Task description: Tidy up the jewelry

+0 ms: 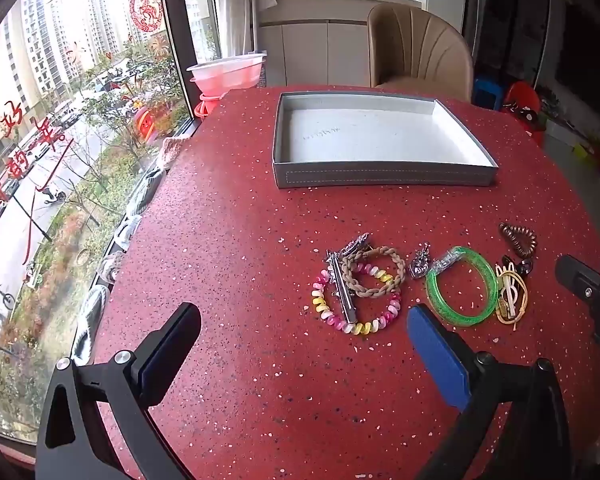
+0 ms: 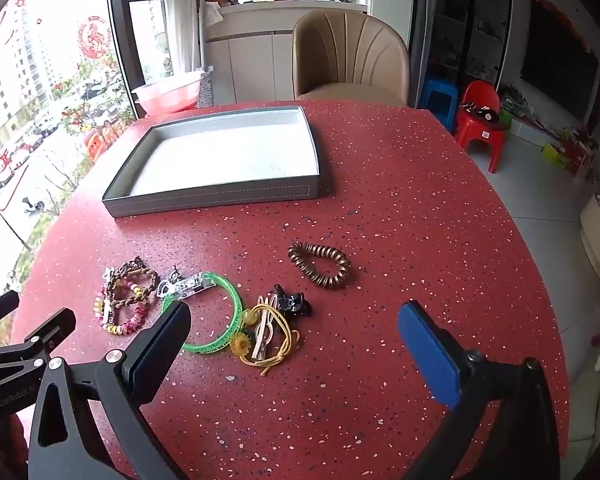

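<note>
Both grippers hang above the red table (image 2: 400, 208) with jaws wide apart and nothing between them: our left gripper (image 1: 304, 344) is near the pink-and-yellow coil bracelet (image 1: 356, 304), and our right gripper (image 2: 296, 344) is over the yellow elastic ties (image 2: 272, 340). The grey tray (image 1: 384, 178) is empty and stands well apart from the jewelry, at the far side, so we judge that no piece is sorted yet. The risk we see is in the tangles. A silver hair clip (image 1: 342, 288) and a braided beige bracelet (image 1: 374, 272) lie across the coil bracelet, so lifting one may drag the others and drop them on the way. The same holds for the green bangle (image 2: 208, 312), which touches a clear clip (image 2: 186, 285) and the yellow ties, with a black claw clip (image 2: 294, 302) just beside. Only the bronze coil tie (image 2: 320, 266) lies alone and looks easy to take. A beige chair (image 2: 350, 60) stands behind the table, and nothing blocks the way to the tray.
</note>
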Motion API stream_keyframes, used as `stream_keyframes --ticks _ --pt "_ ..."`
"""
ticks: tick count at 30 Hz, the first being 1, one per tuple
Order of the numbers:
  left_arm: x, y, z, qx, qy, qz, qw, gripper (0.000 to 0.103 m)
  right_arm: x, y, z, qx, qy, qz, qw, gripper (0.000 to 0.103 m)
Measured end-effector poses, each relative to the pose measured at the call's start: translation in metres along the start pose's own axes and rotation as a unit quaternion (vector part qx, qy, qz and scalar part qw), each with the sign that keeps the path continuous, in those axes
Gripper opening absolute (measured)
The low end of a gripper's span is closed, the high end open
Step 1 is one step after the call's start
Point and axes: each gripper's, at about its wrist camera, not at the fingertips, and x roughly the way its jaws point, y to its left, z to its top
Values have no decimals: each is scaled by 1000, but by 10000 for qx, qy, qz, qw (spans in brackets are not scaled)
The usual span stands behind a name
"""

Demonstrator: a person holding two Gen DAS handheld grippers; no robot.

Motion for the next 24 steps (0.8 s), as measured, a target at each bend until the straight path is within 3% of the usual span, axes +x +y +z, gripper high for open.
stream_keyframes --ticks 24 --pt "0 4 3 -89 -62 -41 9999 103 -1 3 4 -29 -104 48 9999 103"
